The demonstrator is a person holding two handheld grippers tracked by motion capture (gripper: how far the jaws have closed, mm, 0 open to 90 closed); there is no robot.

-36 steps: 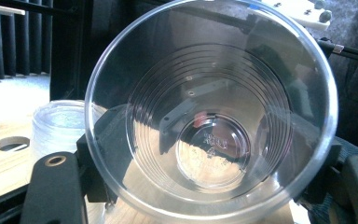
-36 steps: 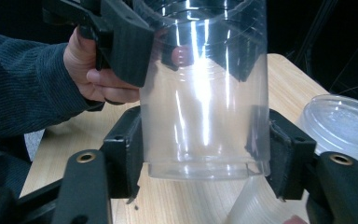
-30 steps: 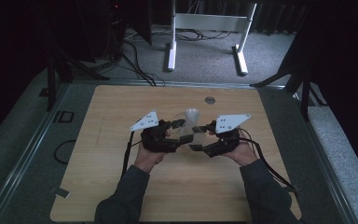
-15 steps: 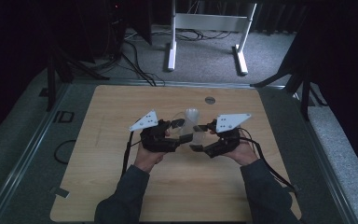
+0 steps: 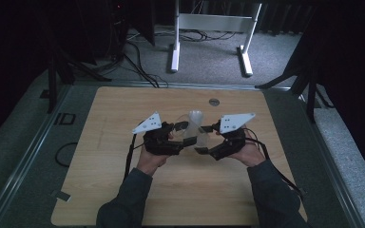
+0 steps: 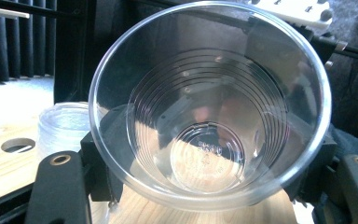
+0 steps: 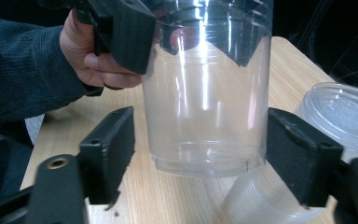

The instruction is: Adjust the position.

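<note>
My left gripper [image 5: 183, 134] has a clear plastic cup [image 5: 196, 124] clamped between its jaws, holding it up off the wooden table [image 5: 123, 190] roughly mid-table, a bit toward the far side. In the left gripper view I'm looking straight down into the cup [image 6: 209, 107], rim toward the camera, with the ribbed walls and the stamped bottom showing, and both black jaws pressed against its sides near the base end.

My right gripper [image 5: 208, 140] sits just on the other side of the same cup, facing the left one. Its jaws have just been opening, and in the right gripper view they stand wide on either side of the cup's [image 7: 207, 93] lower half with a visible gap on both sides, so the cup is between them but they're not pressing on it. So right now only the left gripper carries it. You can also see the left gripper's jaw gripping the cup's upper part there, with my left hand [image 7: 93, 51] behind it.

Other stuff around: a second clear cup [image 7: 265, 196] lies on the table right under the held one, on its side as far as I can tell, and a clear domed lid [image 7: 340, 116] sits on the table just beyond it. There's also a small round hole [image 5: 214, 101] in the tabletop near the far edge, well apart from both grippers.
</note>
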